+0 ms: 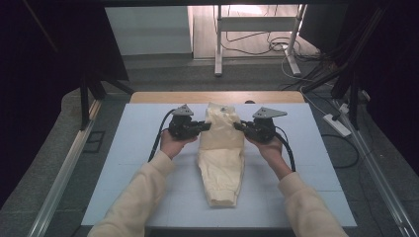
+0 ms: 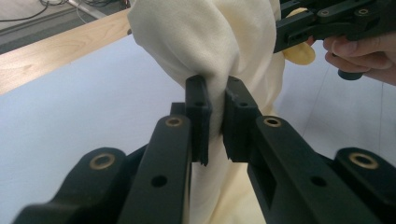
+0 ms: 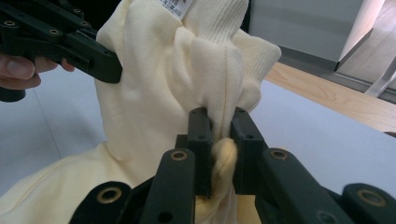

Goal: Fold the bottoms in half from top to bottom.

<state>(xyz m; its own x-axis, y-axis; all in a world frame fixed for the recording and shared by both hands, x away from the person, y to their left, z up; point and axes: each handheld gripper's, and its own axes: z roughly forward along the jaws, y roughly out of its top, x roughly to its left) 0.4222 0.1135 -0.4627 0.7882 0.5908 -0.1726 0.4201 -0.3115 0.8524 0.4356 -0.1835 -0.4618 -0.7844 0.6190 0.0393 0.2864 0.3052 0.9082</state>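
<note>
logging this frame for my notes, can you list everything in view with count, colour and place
garment: 1, cream, middle of the table, far end lifted and pinched on both sides
mat: 1, pale blue, covers the table
table: 1, light wood, far edge shows past the mat
power strip: 1, white, floor at right
cables: several, dark, floor at back
left gripper: 1, black, shut on the garment
right gripper: 1, black, shut on the garment
sleeves: 2, cream, near edge

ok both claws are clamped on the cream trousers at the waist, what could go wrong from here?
1. The right claw pinches only a thin bunched fold of the cream trousers; it may slip out under tension.
2. The left claw grips an equally narrow fold; uneven pulling could skew the garment.
3. The legs trail on the white mat and could drag.
</note>
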